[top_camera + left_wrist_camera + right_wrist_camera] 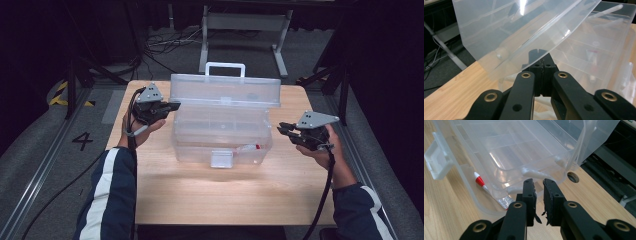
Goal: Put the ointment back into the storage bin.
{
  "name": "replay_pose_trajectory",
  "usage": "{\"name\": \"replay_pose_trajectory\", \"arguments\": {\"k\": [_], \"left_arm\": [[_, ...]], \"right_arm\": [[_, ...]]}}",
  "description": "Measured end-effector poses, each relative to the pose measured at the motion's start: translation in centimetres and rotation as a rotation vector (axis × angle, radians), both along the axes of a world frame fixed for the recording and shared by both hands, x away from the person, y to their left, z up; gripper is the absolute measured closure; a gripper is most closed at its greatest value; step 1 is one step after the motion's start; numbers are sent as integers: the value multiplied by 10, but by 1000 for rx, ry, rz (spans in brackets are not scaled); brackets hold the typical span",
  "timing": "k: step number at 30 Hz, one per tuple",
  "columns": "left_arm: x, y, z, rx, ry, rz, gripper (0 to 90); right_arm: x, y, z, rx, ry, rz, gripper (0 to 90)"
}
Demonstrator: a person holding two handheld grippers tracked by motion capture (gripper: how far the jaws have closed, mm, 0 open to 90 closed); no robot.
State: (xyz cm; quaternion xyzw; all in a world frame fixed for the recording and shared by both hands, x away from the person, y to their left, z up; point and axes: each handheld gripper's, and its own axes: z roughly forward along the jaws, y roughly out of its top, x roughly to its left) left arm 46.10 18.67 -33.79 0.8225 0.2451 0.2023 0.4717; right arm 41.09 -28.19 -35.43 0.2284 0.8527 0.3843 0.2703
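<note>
A clear plastic toolbox (222,137) stands in the middle of the wooden table, its lid (225,90) raised upright with a white handle (225,66) on top. A small red-and-white item (250,148) lies inside near the front right; it is also in the right gripper view (479,180). My left gripper (176,105) is shut, its tips at the lid's left edge (511,30), and nothing shows between the jaws (539,51). My right gripper (281,127) hovers just off the box's right end (506,142). Its jaws (538,182) stand a narrow gap apart, with nothing in it.
The box's white latch (221,159) hangs at its front wall. A cable hole (573,177) is in the table (210,195) past the box's right end. A grey stand (245,25) and cables lie on the floor behind.
</note>
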Motion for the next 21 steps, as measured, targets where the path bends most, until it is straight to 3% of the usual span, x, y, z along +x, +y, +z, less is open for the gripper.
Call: {"name": "replay_pose_trajectory", "arguments": {"k": [9,13,21], "left_arm": [[-8,-2,-4,1,-7,-12,900],[-12,-1,-7,17,-17,-18,900],[-18,1,-9,7,-26,-29,900]], "right_arm": [[-3,5,-5,-14,18,39,800],[-5,6,-8,-10,30,47,800],[-10,6,-10,3,49,78,800]]}}
